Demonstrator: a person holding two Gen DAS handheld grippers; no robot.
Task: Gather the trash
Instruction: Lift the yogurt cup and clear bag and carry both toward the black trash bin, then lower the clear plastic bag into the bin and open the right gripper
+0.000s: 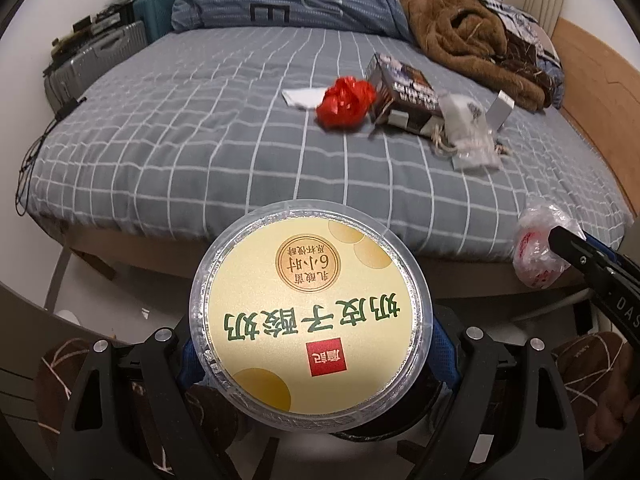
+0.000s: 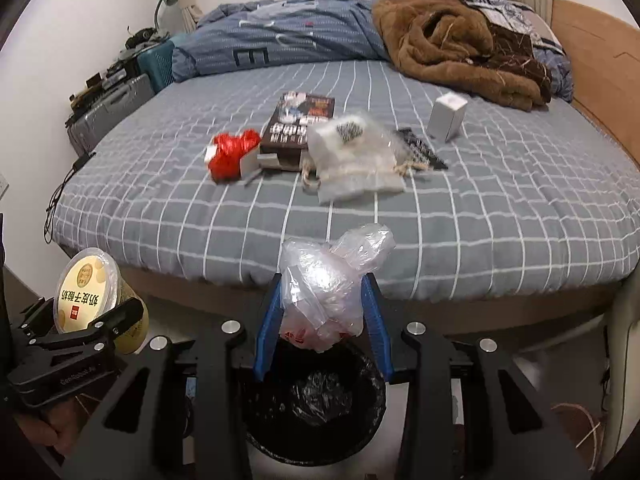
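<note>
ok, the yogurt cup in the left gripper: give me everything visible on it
The yogurt cup is a round tub with a clear plastic lid over a pale yellow label printed with green Chinese characters, a small red square logo and a brown round seal. Its yellowish body tapers downward, as the right wrist view shows. It looks closed, tilted with its top toward the camera. The left gripper clamps its sides with jaws wide. Nothing else touches it; it hangs in front of the bed edge.
</note>
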